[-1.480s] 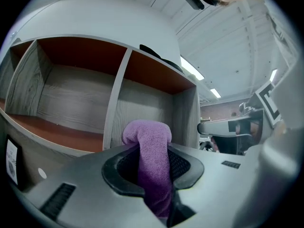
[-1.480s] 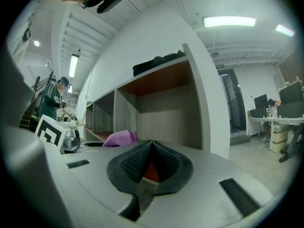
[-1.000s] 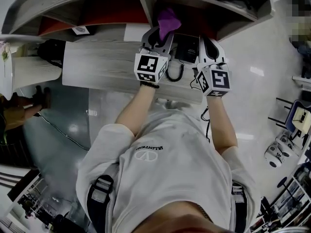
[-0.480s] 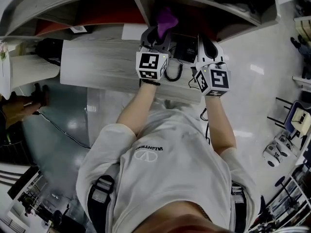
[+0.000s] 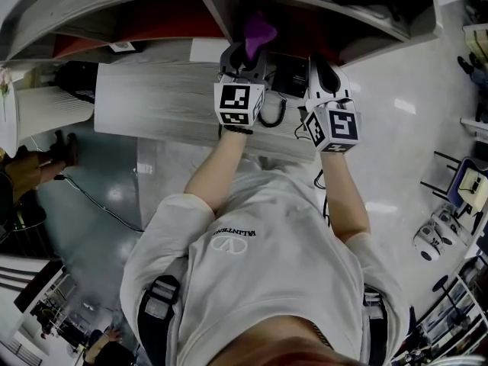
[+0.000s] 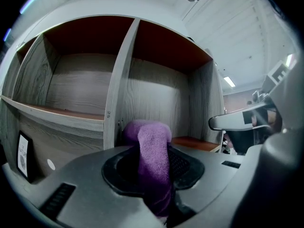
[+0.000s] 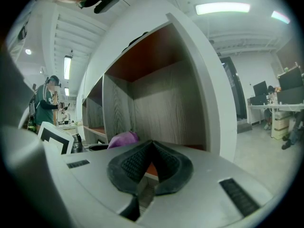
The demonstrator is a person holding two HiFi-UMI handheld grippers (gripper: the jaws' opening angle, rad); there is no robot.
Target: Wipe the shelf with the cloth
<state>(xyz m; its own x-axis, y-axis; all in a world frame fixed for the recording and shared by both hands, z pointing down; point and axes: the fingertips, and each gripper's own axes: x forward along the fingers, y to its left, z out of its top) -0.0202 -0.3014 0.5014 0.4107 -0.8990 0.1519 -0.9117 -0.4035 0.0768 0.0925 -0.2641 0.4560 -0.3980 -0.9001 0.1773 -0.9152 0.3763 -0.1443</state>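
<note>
While raised before the shelf (image 6: 110,103), gripped the purple cloth (image 6: 153,146) in the left claw (image 6: 154,175); held the right claw (image 7: 149,163) closed, empty, beside it.

The head view looks steeply down over the person (image 5: 252,258); both gripper views face close into the shelf (image 6: 118,103), sharing the cloth (image 6: 154,160).

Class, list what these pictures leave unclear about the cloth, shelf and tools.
- Whether the purple textured cloth in the left tool touches the grey wood-grain shelf: left gripper view, the cloth hides its own tip; head view, its tip sits in shadow.
- The right compartment's floor: right gripper view, the right tool covers most of it.
- The black box on the tabletop: head view, both tools overlap it.
</note>
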